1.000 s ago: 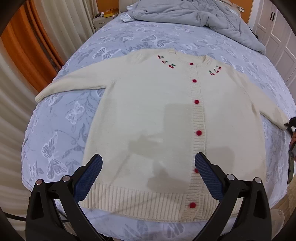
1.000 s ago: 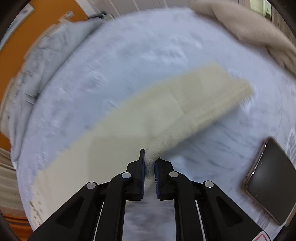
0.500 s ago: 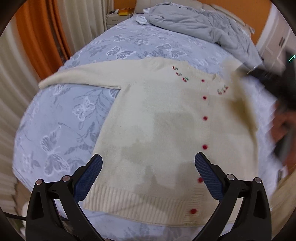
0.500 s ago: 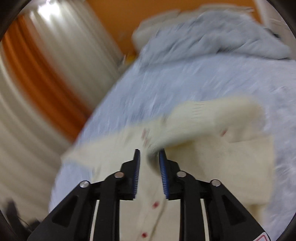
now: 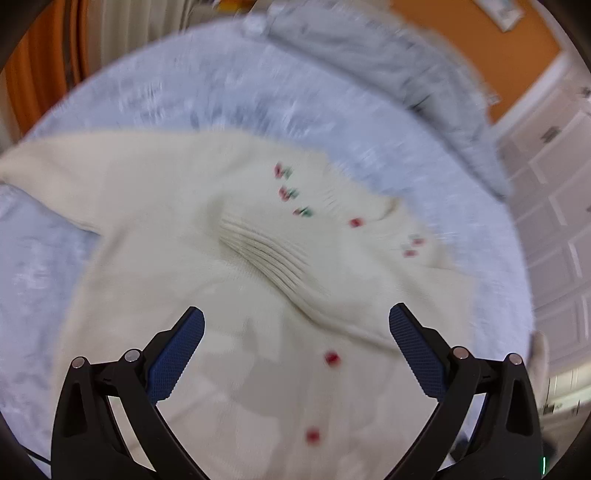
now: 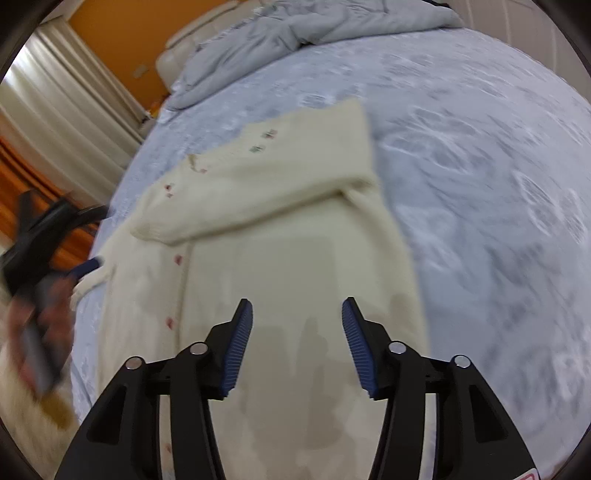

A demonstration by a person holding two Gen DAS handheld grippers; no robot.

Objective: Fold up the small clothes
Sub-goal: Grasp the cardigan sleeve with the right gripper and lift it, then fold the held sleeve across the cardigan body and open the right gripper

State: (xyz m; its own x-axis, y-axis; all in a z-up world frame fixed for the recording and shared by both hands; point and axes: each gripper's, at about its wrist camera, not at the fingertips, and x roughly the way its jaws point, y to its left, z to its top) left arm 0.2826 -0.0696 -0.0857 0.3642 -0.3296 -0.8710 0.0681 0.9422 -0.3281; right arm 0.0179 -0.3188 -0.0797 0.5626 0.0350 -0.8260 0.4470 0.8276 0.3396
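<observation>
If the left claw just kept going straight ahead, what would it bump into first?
Probably the cream cardigan itself: the open left gripper points at the folded-over sleeve lying across its front. Depth is hard to judge through the blur.

A blue butterfly-print bedsheet (image 6: 480, 155) covers the bed. A rumpled grey duvet (image 6: 295, 26) lies at the far end, below an orange wall (image 6: 122, 33). Pale curtains (image 6: 62, 110) hang far left.

The right gripper (image 6: 297, 343) hangs empty, jaws apart, over the cardigan (image 6: 288, 266); one sleeve (image 6: 236, 210) lies folded across the cardigan's chest.
</observation>
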